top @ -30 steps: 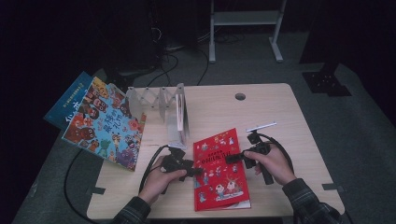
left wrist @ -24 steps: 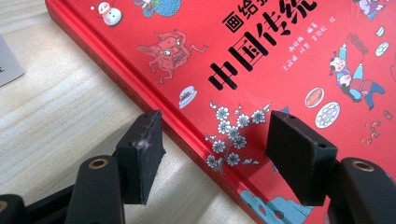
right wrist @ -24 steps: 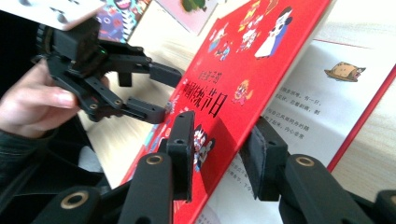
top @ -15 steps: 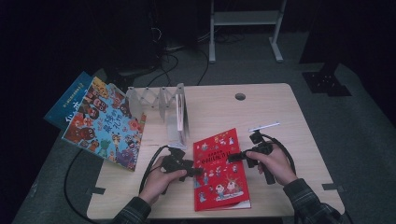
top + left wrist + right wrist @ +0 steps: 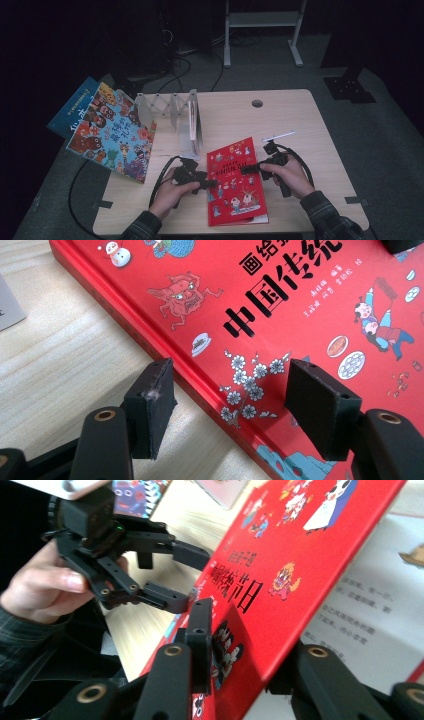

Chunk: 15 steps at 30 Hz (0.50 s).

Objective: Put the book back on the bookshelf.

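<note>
The left gripper (image 5: 230,390) has its jaws wide apart, straddling the spine edge of the red book (image 5: 280,315) without pinching it; one pad hangs over bare wood, the other over the cover. In the right gripper view, the right gripper (image 5: 245,650) is clamped on the book's front cover (image 5: 300,555), which is lifted off the white page (image 5: 360,610) beneath. In the high view the red book (image 5: 235,182) lies at the table's (image 5: 300,125) six o'clock edge between both hands. A white folding rack (image 5: 172,112) stands at eleven o'clock, with two colourful picture books (image 5: 112,132) overhanging the nine o'clock edge. Beyond lie dark floor, cables and a metal stand (image 5: 262,20).
</note>
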Each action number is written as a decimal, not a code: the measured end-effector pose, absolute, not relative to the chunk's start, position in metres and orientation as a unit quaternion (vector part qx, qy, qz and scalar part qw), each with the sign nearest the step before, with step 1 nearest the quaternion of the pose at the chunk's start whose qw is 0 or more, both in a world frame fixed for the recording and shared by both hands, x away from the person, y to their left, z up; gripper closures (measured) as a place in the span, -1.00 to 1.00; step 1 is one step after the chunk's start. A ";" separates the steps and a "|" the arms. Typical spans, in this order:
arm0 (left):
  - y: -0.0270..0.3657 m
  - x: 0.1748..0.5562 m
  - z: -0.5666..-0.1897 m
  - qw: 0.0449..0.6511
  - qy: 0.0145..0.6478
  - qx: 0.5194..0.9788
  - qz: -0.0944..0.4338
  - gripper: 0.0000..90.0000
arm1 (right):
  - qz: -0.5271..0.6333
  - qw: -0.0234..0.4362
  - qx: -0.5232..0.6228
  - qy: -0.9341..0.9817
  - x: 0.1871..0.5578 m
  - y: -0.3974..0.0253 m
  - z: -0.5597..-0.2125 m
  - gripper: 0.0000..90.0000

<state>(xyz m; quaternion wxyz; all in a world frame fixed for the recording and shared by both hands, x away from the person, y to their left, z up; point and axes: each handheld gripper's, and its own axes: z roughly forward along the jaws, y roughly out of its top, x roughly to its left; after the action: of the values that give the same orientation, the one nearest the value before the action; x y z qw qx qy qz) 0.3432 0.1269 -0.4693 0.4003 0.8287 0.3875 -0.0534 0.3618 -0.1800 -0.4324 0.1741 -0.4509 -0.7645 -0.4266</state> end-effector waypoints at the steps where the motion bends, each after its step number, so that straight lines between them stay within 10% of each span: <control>1: 0.128 0.344 -0.470 0.402 0.389 0.827 -0.057 -0.23 | -0.435 0.177 -0.447 -0.762 0.361 -0.180 -0.432 0.63; 15: 0.135 0.340 -0.455 0.446 0.369 0.813 -0.059 -0.45 | -0.507 0.128 -0.434 -0.734 0.352 -0.190 -0.414 0.80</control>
<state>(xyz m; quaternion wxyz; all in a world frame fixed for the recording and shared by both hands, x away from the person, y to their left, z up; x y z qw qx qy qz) 0.3401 0.1349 -0.4553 0.4458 0.8135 0.3689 -0.0587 0.3517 -0.1905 -0.4142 0.1285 -0.4341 -0.7338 -0.5065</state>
